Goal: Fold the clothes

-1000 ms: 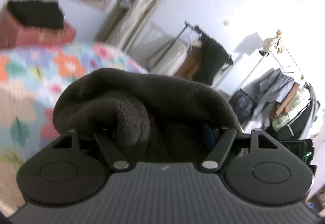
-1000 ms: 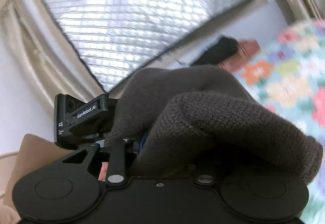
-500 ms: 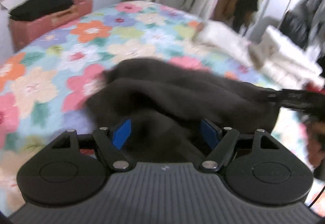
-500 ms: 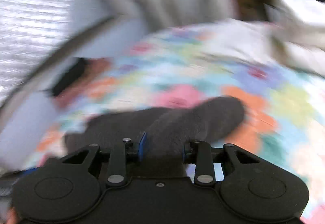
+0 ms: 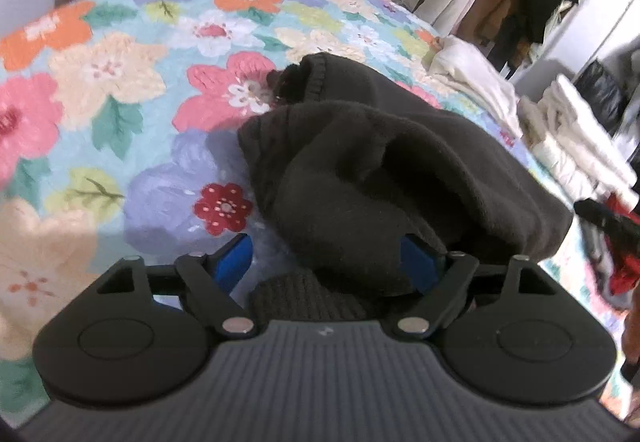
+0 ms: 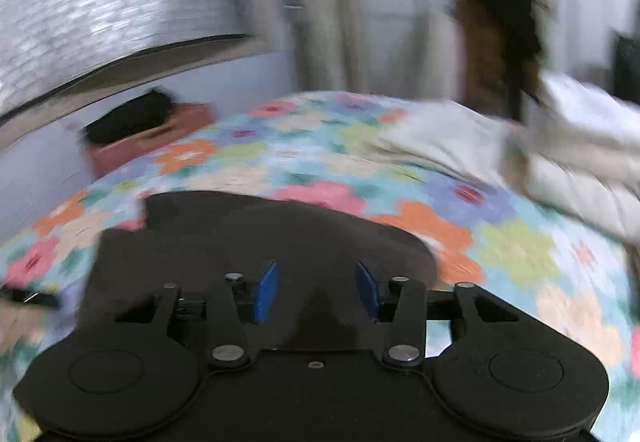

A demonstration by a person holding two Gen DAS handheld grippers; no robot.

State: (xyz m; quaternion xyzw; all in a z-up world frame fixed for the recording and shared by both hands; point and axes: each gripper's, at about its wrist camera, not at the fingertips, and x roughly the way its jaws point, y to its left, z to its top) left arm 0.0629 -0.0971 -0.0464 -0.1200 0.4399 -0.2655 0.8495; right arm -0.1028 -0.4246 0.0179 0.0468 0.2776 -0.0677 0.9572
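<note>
On the floral bed (image 5: 120, 89), the left wrist view shows the left tongs (image 5: 328, 258) spread open around the bunched dark sweater (image 5: 380, 169). From the right wrist, blurred, the right tongs (image 6: 316, 290) stand open above that sweater (image 6: 240, 230).

The sweater (image 5: 400, 169) is dark matt fleece-like cloth with a ribbed knit cuff. The bed (image 5: 132, 53) cover is soft printed cloth, matt, in a flower pattern. The left gripper (image 5: 328, 262) body is matt black plastic, ridged, with shiny metal pins; its fingers (image 5: 236, 256) carry smooth blue pads.
</note>
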